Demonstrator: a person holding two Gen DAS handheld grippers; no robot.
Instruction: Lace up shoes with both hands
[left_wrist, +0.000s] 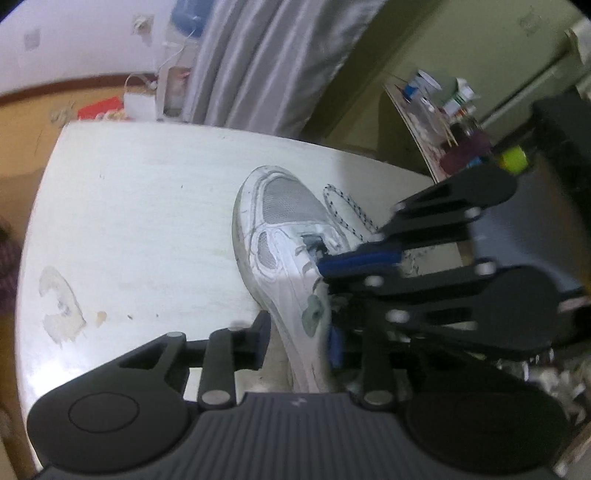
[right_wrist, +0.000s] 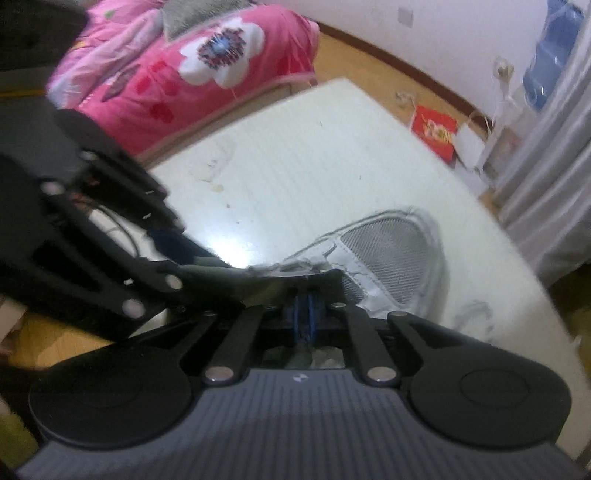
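A white sneaker with grey mesh (left_wrist: 273, 229) lies on the white table (left_wrist: 129, 221), toe pointing away. Its speckled lace (left_wrist: 347, 210) trails loose on the table to its right. My left gripper (left_wrist: 299, 336) is open, with the shoe's side wall showing between its fingers. My right gripper (left_wrist: 323, 264) comes in from the right with its blue pads at the eyelets. In the right wrist view its pads (right_wrist: 304, 310) are together over the shoe's (right_wrist: 391, 254) throat; whether they pinch lace is hidden. The left gripper (right_wrist: 192, 247) reaches in from the left.
A bed with a pink flowered quilt (right_wrist: 184, 74) stands beyond the table (right_wrist: 295, 166). Grey curtains (left_wrist: 266, 66) hang behind it, and a board crowded with bottles (left_wrist: 443, 107) is at the right. A red box (right_wrist: 434, 127) sits on the floor. The tabletop has a peeled patch (left_wrist: 59, 306).
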